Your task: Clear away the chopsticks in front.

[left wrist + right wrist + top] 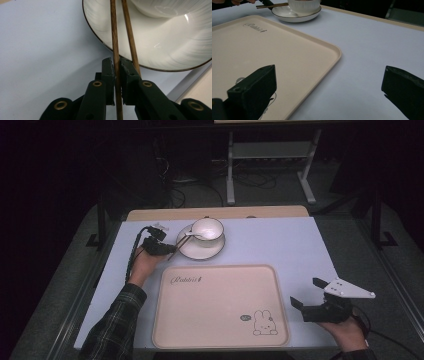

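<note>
The table [280,245] is a pale lavender-grey surface with a tan strip along its far edge; on its near middle lies a large beige tray [220,305], bare inside, printed with a script word at its far left corner and a small rabbit at its near right corner; just beyond the tray's far edge sits a white saucer [201,249] with a thin dark rim, and a white bowl [207,228] stands on it with a white spoon [192,235] leaning inside.

The right gripper [306,292] hovers at the tray's near right corner, held by a hand [347,332] from the bottom edge; its jaws stand wide apart with nothing between them; in the right gripper view one jaw hangs over the tray's rabbit corner and the other over bare table.

The left gripper [172,250] is just left of the saucer, gripped by a hand [145,262] in a plaid sleeve; in the left gripper view its jaws are closed tight on one of two wooden chopsticks [115,45]; the second stick lies just beside the first, outside the grip, passing by the right jaw; both sticks run across the saucer's rim toward the bowl.
</note>
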The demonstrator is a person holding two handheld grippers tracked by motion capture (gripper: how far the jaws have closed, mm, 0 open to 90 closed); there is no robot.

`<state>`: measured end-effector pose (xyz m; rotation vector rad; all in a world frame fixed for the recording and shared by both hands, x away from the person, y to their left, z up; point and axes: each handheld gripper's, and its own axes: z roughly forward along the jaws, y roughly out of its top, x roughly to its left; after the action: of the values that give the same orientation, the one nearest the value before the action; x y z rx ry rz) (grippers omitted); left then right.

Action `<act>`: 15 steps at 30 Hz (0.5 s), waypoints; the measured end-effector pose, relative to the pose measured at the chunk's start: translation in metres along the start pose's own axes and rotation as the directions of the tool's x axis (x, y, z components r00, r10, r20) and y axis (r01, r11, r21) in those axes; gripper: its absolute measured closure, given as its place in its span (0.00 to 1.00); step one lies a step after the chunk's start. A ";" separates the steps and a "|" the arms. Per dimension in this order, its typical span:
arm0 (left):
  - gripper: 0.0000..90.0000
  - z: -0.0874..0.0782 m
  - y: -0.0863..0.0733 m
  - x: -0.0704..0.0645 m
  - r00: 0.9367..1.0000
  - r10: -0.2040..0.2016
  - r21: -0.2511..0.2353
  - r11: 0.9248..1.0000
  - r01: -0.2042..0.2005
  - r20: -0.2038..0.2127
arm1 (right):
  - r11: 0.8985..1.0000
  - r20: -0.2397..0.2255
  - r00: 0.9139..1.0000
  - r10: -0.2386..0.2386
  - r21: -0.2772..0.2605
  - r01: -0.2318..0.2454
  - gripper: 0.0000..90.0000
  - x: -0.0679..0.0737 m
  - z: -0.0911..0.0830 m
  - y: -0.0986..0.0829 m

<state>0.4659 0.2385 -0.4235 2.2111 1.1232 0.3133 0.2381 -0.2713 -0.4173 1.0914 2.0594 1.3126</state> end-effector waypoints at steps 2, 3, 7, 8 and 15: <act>0.94 0.001 -0.001 0.000 1.000 -0.005 -0.002 1.000 0.005 -0.002 | 1.000 0.000 1.000 -0.001 0.000 0.001 0.00 0.000 0.000 0.000; 0.94 0.001 -0.001 0.000 1.000 -0.009 -0.005 1.000 0.009 -0.005 | 1.000 0.001 1.000 -0.001 -0.001 0.001 0.00 0.000 0.000 0.000; 0.94 0.000 -0.001 0.000 1.000 -0.015 -0.010 1.000 0.014 -0.015 | 1.000 0.002 1.000 -0.001 -0.001 0.001 0.00 0.000 0.000 0.000; 0.94 -0.001 -0.001 0.000 1.000 -0.017 -0.015 1.000 0.017 -0.018 | 1.000 0.002 1.000 -0.001 -0.001 0.001 0.00 0.000 0.000 0.000; 0.95 -0.021 -0.010 0.007 0.999 -0.042 -0.051 0.998 0.040 -0.028 | 1.000 0.005 1.000 0.000 -0.002 0.000 0.00 0.000 -0.001 0.000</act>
<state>0.4533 0.2575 -0.4142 2.1428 1.1624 0.3536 0.2374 -0.2721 -0.4171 1.0922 2.0540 1.3102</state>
